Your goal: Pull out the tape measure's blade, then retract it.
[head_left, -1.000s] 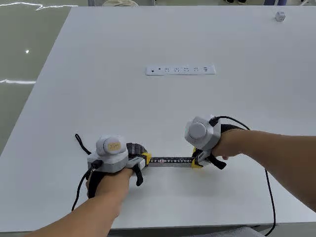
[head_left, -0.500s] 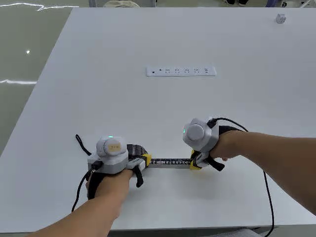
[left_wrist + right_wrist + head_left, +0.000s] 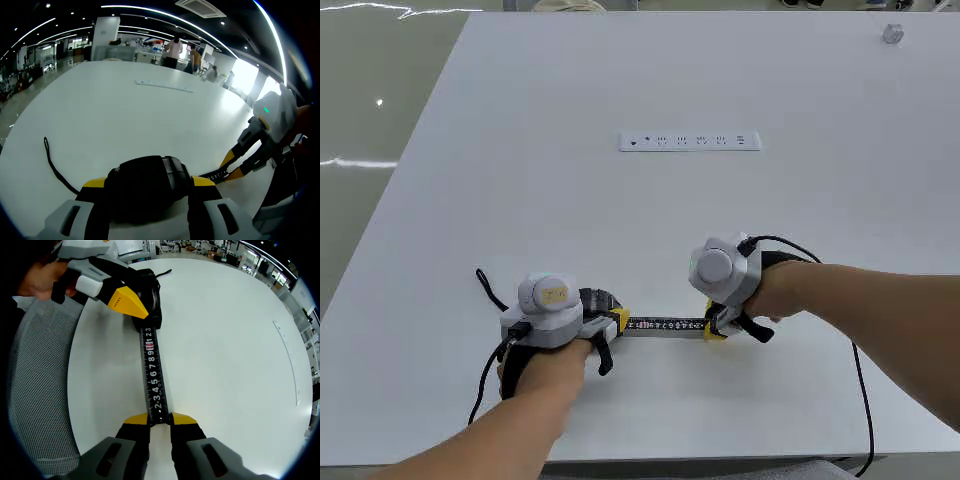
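The black tape measure case (image 3: 599,303) lies near the table's front edge, clamped between the yellow-tipped jaws of my left gripper (image 3: 612,322). In the left gripper view the case (image 3: 149,186) sits between the jaws. A short length of blade (image 3: 665,325) runs right from the case to my right gripper (image 3: 714,330), which is shut on the blade's end. In the right gripper view the numbered blade (image 3: 153,374) stretches from the jaws of my right gripper (image 3: 160,419) up to the case (image 3: 149,297). The case's black wrist strap (image 3: 488,289) trails left on the table.
A white power strip (image 3: 689,142) lies flat mid-table, far behind the work. A small white object (image 3: 892,34) sits at the far right corner. Cables (image 3: 865,390) hang from the grippers over the front edge. People stand beyond the table in the left gripper view.
The right gripper has moved left toward the case, so the exposed blade is a little shorter. The left gripper and case stay put.
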The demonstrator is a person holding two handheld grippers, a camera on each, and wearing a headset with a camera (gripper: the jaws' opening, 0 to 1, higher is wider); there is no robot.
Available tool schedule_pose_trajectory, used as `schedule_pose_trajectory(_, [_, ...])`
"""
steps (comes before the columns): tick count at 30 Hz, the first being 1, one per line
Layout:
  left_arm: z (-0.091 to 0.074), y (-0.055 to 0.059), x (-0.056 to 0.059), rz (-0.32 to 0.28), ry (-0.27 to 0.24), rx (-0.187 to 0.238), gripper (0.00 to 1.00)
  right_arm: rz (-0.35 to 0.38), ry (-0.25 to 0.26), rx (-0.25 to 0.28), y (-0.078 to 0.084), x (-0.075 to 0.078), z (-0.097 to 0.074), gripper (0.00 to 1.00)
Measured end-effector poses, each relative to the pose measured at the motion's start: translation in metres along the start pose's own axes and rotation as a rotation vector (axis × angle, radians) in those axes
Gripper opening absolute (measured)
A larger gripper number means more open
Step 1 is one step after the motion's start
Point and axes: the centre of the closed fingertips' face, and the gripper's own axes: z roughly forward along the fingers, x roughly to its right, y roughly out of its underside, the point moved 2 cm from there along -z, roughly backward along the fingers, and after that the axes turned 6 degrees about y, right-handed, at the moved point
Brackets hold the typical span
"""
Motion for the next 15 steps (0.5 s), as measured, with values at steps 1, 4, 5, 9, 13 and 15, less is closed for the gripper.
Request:
schedule_pose_trajectory(1, [0.0001, 0.0000, 0.0000, 0.000, 0.000, 0.000, 0.59, 0.000, 0.000, 0.001, -0.0002, -0.0001, 0.0000, 0.15])
schedule_pose_trajectory(4, [0.0003, -0.0001, -0.0001, 0.000, 0.000, 0.000, 0.59, 0.001, 0.000, 0.004, -0.0013, -0.0005, 0.0000, 0.15])
schedule_pose_trajectory(5, [0.0005, 0.0000, -0.0001, 0.000, 0.000, -0.001, 0.59, -0.001, 0.000, 0.004, -0.0017, -0.0006, 0.0001, 0.15])
schedule_pose_trajectory(9, [0.0007, 0.0002, 0.0000, 0.000, 0.000, 0.000, 0.59, -0.003, -0.001, 0.007, -0.0033, -0.0011, 0.0005, 0.15])
schedule_pose_trajectory(13, [0.0008, 0.0002, 0.0001, 0.001, 0.000, 0.001, 0.59, -0.007, -0.001, 0.007, -0.0046, -0.0012, 0.0010, 0.15])
schedule_pose_trajectory(15, [0.0007, 0.0001, 0.0001, 0.001, 0.000, 0.001, 0.59, -0.006, -0.001, 0.007, -0.0053, -0.0016, 0.0010, 0.15])
